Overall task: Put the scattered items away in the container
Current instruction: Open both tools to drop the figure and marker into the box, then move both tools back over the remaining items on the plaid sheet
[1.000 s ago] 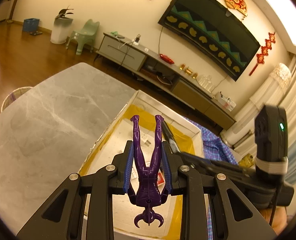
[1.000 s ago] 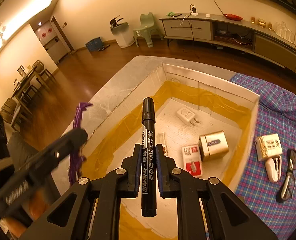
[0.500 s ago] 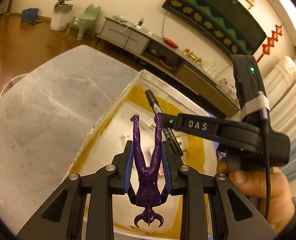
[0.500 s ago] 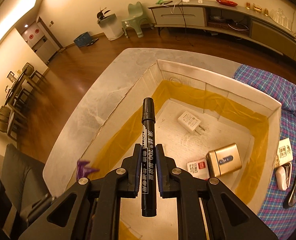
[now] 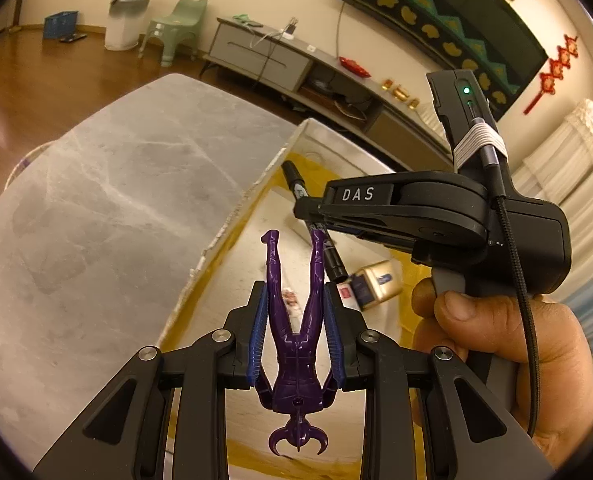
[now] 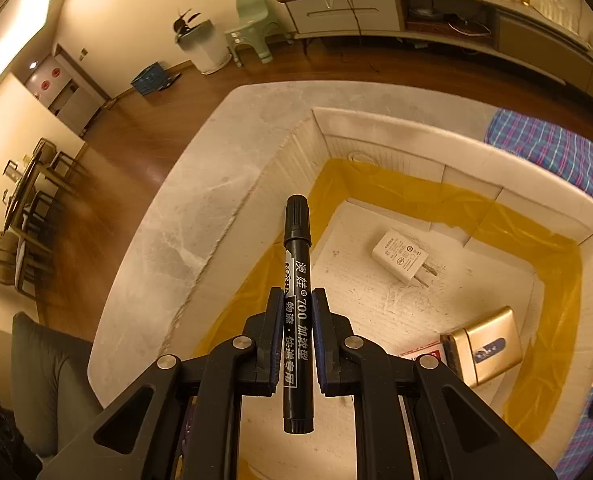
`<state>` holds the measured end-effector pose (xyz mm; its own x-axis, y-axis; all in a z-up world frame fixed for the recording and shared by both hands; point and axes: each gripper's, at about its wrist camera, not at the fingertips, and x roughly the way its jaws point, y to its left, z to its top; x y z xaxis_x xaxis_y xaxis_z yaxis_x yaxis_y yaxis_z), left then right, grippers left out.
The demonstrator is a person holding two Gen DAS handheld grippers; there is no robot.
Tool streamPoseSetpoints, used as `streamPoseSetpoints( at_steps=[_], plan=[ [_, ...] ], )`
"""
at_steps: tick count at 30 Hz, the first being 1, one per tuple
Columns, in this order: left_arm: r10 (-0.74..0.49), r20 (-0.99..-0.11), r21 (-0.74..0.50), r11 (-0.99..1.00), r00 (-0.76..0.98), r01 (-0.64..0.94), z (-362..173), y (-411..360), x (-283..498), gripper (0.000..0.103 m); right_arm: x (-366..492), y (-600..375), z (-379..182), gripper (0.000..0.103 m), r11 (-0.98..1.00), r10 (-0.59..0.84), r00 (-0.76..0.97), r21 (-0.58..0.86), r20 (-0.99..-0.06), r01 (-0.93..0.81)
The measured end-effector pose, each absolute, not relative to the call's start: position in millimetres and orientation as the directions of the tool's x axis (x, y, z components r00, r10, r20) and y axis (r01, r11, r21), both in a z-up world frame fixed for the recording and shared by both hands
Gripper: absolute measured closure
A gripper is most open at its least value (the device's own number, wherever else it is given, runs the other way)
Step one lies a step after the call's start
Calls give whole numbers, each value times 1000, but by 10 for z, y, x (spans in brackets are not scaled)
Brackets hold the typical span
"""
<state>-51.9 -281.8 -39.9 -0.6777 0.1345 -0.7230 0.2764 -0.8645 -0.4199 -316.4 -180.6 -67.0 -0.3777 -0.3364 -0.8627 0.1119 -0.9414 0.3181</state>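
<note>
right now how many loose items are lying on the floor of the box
3: a white plug charger mid-floor, a gold rectangular tin nearer, and a red-and-white small pack against the tin. The tongs may hide others.

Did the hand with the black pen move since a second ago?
Yes. In the left wrist view the right gripper with the black pen has come in from the right, over the box, nearer its left wall.

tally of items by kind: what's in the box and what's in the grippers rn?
In the box:
white charger plug: 1
gold tin: 1
red and white packet: 1
Held over the box:
black marker, right gripper: 1
purple figurine, left gripper: 1
Total: 5
</note>
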Motion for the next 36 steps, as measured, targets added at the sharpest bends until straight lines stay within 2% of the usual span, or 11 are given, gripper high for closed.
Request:
streamPoseSetpoints(
  at_steps=[16,19,28,36],
  plan=[
    [91,-762,-351,-891,-642,289,-502,-2751,-645,74,-3380,-1746,-916,87,-938,-333,-353,346,-874,28],
    [91,-768,-355,-884,-634,303,-515,-2774,-648,73,-3402,-1697,-941,78,-936,-336,-350,352,-874,20],
    [92,-758,-387,-860,-645,332,-477,-2873,-575,71,-3285,-1581,-844,77,-919,-381,-352,392,-855,43],
    [74,-755,-370,-868,-652,330,-363,-2804,-527,69,-3073,-1503,-676,68,-895,-439,-352,437,-826,90]
  ],
)
